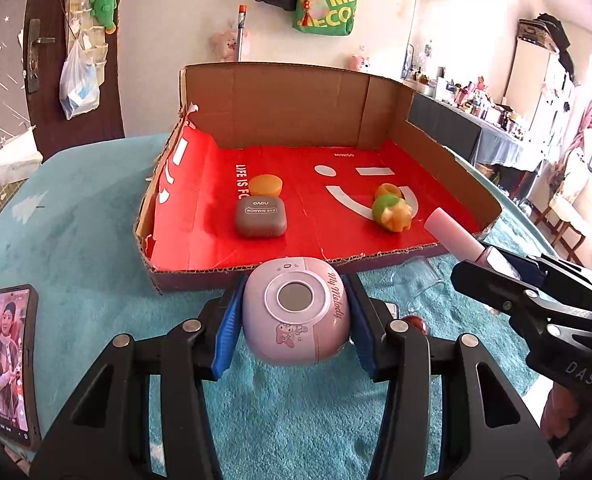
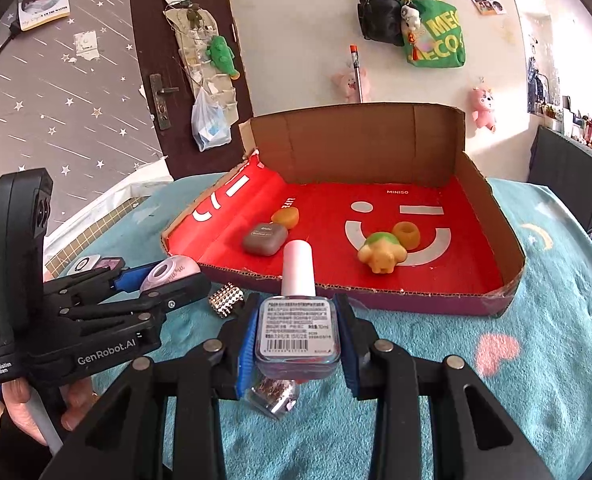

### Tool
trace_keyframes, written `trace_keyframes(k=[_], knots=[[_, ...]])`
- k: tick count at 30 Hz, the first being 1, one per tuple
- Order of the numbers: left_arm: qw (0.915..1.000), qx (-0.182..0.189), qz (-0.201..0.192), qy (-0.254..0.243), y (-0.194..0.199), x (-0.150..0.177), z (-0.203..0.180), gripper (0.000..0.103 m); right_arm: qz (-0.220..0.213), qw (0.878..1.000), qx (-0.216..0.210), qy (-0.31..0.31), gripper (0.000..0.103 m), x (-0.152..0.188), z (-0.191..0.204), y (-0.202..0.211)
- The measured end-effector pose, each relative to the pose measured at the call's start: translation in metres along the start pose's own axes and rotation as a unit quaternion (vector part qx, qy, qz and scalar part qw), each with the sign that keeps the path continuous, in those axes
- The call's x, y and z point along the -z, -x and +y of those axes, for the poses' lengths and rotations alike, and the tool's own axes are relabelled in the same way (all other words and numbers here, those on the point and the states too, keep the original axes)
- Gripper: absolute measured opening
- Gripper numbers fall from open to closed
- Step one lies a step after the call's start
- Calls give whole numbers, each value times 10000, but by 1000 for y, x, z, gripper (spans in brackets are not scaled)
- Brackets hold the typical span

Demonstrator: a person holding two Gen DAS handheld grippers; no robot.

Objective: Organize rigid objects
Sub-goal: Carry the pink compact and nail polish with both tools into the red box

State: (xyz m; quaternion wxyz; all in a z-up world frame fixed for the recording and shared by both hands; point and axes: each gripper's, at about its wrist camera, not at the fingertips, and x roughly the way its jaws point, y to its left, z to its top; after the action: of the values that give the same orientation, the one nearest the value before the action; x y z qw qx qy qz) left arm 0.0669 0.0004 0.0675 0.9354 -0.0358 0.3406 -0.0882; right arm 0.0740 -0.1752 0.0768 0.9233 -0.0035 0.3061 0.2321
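**Both grippers loaded in front of the cardboard tray**

The left gripper (image 1: 296, 316) has its blue-padded fingers (image 1: 227, 336) pressed against both sides of a round pink "My Melody" case (image 1: 298, 314), holding it above the teal blanket (image 1: 96, 220), just short of the near edge of the cardboard tray (image 1: 296, 104), which lies at 12 o'clock from it.

The right gripper (image 2: 296, 332) clamps a clear nail polish bottle (image 2: 298, 320) by its glass body, the white cap pointing toward the tray at 12 o'clock. In the left wrist view this bottle shows at 3 o'clock, its cap over the tray's near right corner.

On the tray's red floor, a grey eye-shadow compact (image 1: 261, 216) sits at about 11 o'clock from the pink case, with an orange cup-shaped piece (image 1: 267, 185) touching it from behind. A green and yellow toy figure (image 1: 390, 210) lies at 1 o'clock, an orange ring (image 2: 407, 234) just behind it.

On the blanket, a studded silver ring-like item (image 2: 226, 299) lies at 10 o'clock from the bottle, and a shiny glass piece (image 2: 274, 398) lies beneath it. A phone (image 1: 10, 364) lies at 9 o'clock in the left view.
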Motion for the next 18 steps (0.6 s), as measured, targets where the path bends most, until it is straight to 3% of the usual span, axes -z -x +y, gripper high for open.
trace_keyframes(k=[18], knots=[[9996, -20, 251, -82, -25, -17, 3, 46, 190, 9998, -45, -59, 38, -17, -12, -24]])
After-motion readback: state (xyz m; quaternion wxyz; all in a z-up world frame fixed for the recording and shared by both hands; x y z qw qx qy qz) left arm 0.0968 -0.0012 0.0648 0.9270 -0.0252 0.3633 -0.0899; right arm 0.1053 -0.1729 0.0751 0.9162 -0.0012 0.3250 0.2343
